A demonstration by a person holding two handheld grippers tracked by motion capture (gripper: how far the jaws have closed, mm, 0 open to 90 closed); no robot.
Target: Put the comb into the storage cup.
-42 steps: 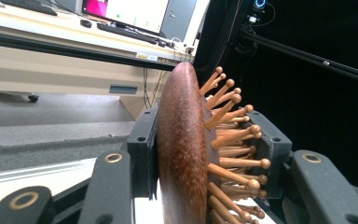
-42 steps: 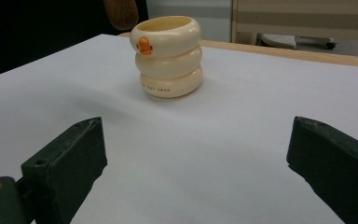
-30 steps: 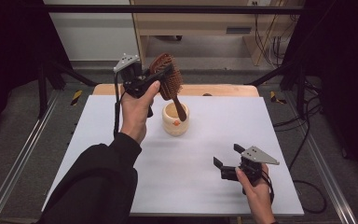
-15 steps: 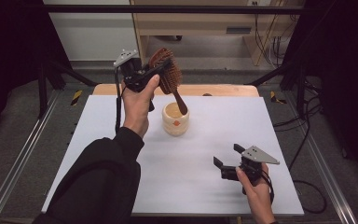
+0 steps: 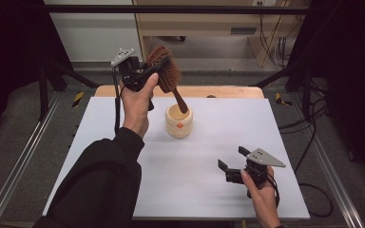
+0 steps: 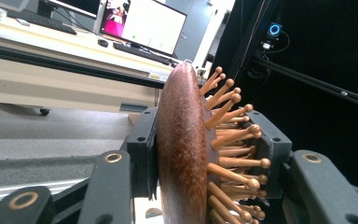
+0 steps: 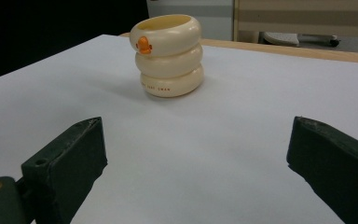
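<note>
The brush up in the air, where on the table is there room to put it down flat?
The hairbrush is clamped in the left gripper above the cream cup. Bare white table lies left of the cup, beside the sleeve, and a wide patch between the cup and the right gripper. The table's near right corner is taken by that gripper.
</note>
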